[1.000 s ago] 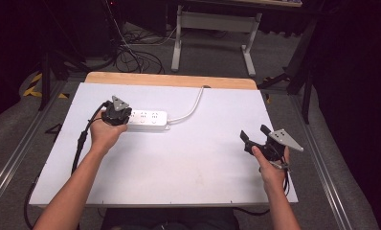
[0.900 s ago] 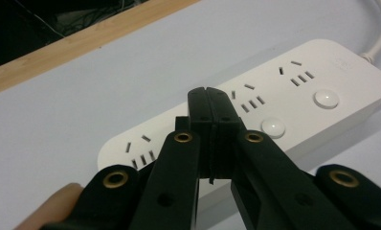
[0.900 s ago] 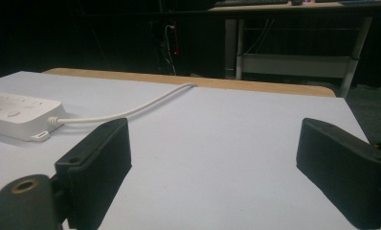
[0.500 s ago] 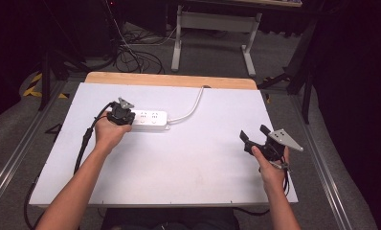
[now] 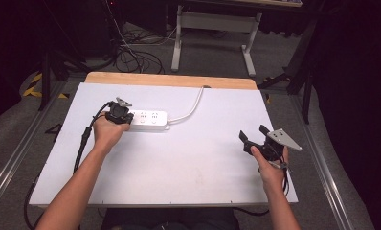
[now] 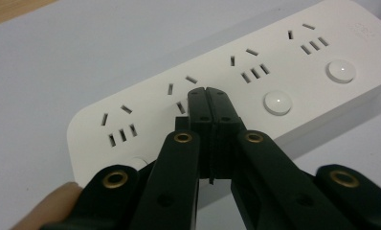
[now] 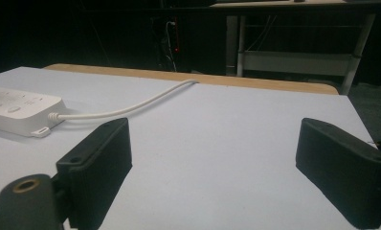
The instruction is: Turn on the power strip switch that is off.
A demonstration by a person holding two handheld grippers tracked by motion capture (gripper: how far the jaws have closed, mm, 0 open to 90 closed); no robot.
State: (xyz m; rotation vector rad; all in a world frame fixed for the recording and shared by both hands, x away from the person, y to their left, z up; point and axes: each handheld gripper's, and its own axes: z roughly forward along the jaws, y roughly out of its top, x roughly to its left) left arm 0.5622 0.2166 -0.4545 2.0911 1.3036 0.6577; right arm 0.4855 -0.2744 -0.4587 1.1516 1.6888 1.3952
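Left tool [image 6: 208, 103], jaws pressed together, is resting its tip on the power strip [image 6: 236, 91]; right tool [image 5: 256, 136] is hovering wide over the desk [image 5: 203, 158].

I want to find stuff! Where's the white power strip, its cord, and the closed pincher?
power strip [image 6: 284, 62], left gripper view, on its flat top between sockets.
cord [image 5: 191, 109], high view, on the curved middle.
left gripper [image 6: 208, 96], left gripper view, at the shut jaw tips.

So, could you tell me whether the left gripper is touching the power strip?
Cannot tell. In the left gripper view the shut left gripper overlaps the power strip by a socket, but its tips hide any contact or gap.
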